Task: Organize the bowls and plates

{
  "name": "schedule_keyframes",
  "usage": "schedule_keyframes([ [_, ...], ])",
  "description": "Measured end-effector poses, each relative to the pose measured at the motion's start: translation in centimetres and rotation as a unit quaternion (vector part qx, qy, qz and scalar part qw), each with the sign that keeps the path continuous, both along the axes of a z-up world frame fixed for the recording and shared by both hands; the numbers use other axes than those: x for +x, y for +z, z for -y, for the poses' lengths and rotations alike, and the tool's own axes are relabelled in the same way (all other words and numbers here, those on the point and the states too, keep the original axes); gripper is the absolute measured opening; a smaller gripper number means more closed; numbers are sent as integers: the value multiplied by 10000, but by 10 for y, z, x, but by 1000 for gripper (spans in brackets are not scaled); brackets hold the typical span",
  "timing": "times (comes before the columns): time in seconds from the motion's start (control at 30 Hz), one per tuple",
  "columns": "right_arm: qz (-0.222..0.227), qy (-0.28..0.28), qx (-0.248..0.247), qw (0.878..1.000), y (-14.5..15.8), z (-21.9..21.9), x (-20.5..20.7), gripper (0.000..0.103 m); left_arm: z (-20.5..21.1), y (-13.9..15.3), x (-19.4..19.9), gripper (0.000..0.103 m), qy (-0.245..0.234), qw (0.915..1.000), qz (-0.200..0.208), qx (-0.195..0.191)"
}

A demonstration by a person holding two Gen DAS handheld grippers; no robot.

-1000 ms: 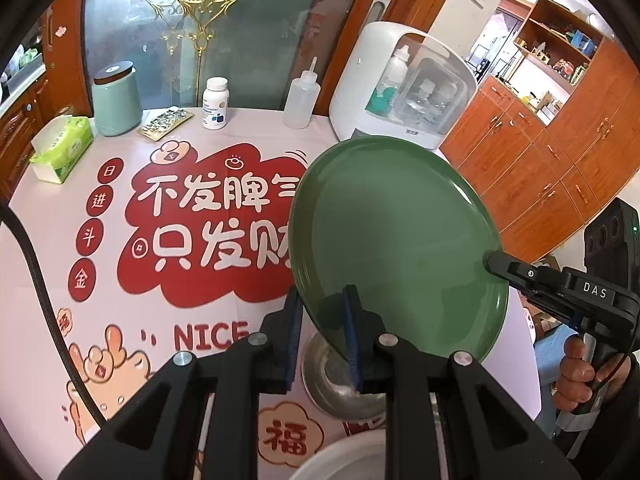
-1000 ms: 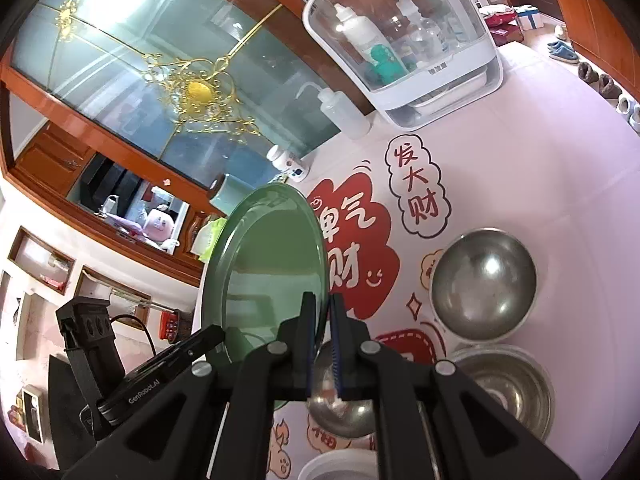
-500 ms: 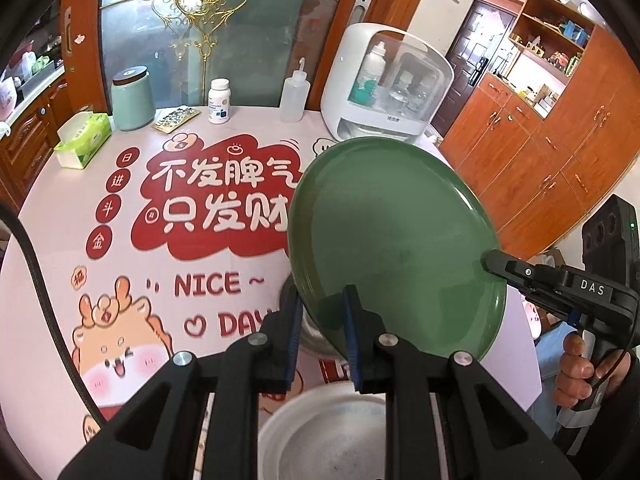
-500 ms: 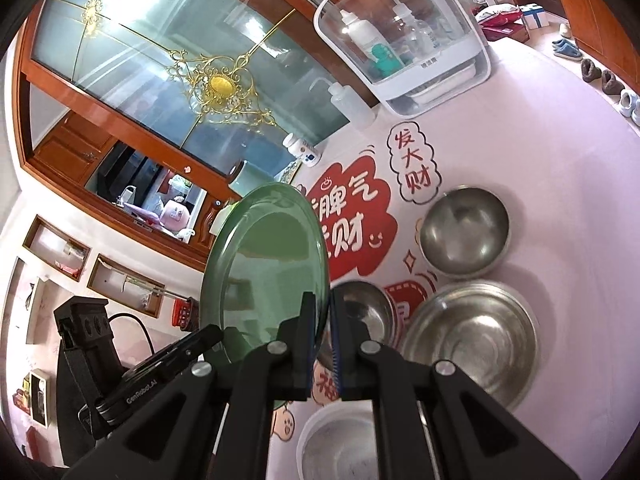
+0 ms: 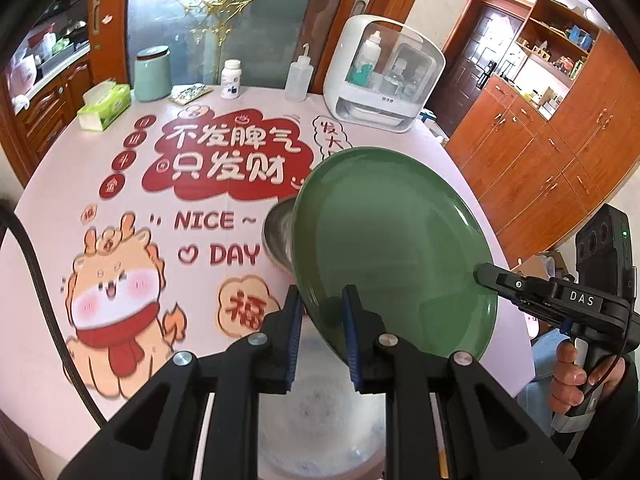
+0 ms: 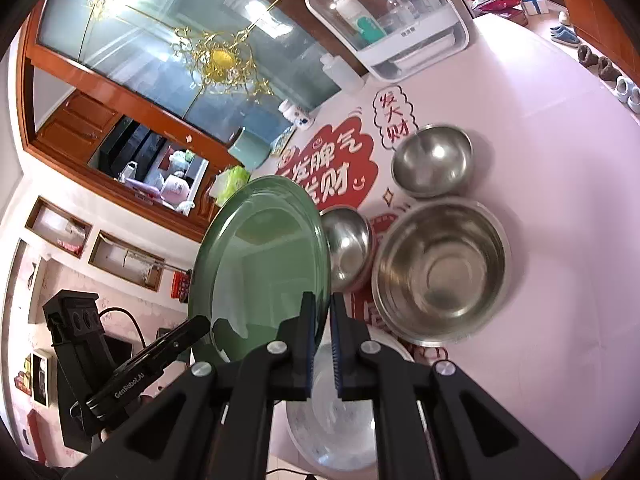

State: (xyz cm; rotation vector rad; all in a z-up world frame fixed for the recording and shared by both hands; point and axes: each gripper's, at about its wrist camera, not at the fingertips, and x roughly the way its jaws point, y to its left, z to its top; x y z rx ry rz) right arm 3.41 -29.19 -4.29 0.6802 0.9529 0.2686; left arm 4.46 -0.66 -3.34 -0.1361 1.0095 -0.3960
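Observation:
A green plate [image 5: 392, 248] is held tilted in the air above the table; both grippers grip its rim. My left gripper [image 5: 321, 300] is shut on its near edge. My right gripper [image 6: 321, 306] is shut on the opposite edge of the green plate [image 6: 260, 264]; it also shows at the right of the left wrist view [image 5: 486, 274]. On the table stand a large steel bowl [image 6: 440, 268], a small steel bowl [image 6: 346, 246] partly hidden behind the plate, and a medium steel bowl [image 6: 432, 160]. A white bowl [image 6: 328, 412] lies under my fingers.
A pink printed tablecloth [image 5: 160, 208] covers the round table. At the back stand a white sterilizer box [image 5: 380, 76], a squeeze bottle [image 5: 298, 80], a pill bottle [image 5: 232, 78], a teal canister [image 5: 152, 74] and a tissue pack [image 5: 104, 106]. Wooden cabinets [image 5: 560, 152] stand right.
Both grippers have lifted the green plate and drawn it back toward the table's near edge. More of the table and the steel bowls now show; the white bowl has come under the fingers.

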Motion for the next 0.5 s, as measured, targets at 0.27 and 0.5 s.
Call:
schedule_keyframes([
  [0.27,-141,208,-50,9997,-10,-6,-27,7,-7,-17,-41,18,198,9997,-158,-38],
  [0.5,-322,385,-129,9987,-24,-14,-46,7,-13,-35,-67,18,350,9988,-348,-30],
])
